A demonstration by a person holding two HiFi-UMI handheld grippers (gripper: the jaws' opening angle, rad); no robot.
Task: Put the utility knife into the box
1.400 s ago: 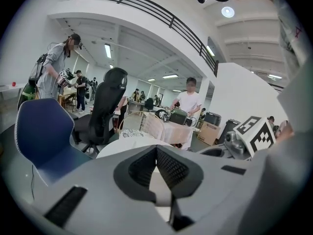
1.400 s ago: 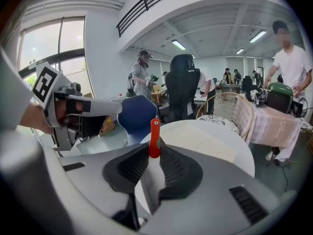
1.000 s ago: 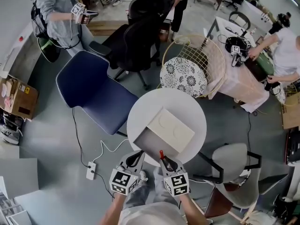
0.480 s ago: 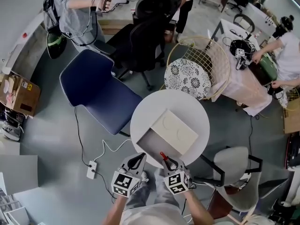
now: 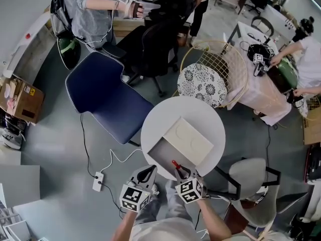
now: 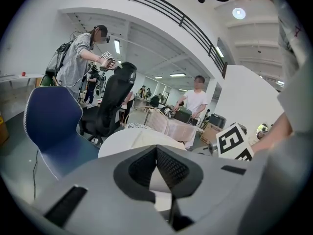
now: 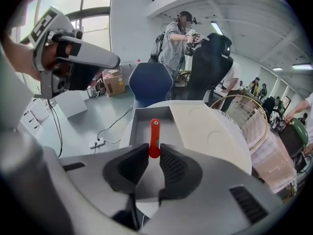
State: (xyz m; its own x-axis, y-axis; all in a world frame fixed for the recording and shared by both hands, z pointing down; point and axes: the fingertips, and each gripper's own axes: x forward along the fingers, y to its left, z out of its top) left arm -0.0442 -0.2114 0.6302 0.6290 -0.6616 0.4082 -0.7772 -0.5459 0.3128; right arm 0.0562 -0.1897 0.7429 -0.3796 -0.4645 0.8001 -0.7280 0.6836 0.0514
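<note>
A box stands on the round white table (image 5: 200, 109), its grey inside (image 5: 163, 153) open and its cream lid (image 5: 190, 138) folded back to the right. My right gripper (image 5: 179, 171) is at the table's near edge, shut on the red utility knife (image 5: 175, 164). In the right gripper view the knife (image 7: 154, 133) sticks out from between the pads (image 7: 168, 163) and points over the grey inside (image 7: 139, 124), left of the lid (image 7: 205, 131). My left gripper (image 5: 146, 173) hangs left of it, off the table. Its jaws (image 6: 156, 151) are shut with nothing between them.
A blue chair (image 5: 103, 97) and a black office chair (image 5: 150, 49) stand beyond the table to the left. A wire chair with a patterned cushion (image 5: 203, 84) is behind the table, a grey chair (image 5: 253, 185) at its right. A power strip (image 5: 97, 181) lies on the floor. Other people work further back.
My right gripper has edged slightly forward with the knife toward the box. The person at the back left has stepped right, arm stretched out. My left gripper has barely moved.
</note>
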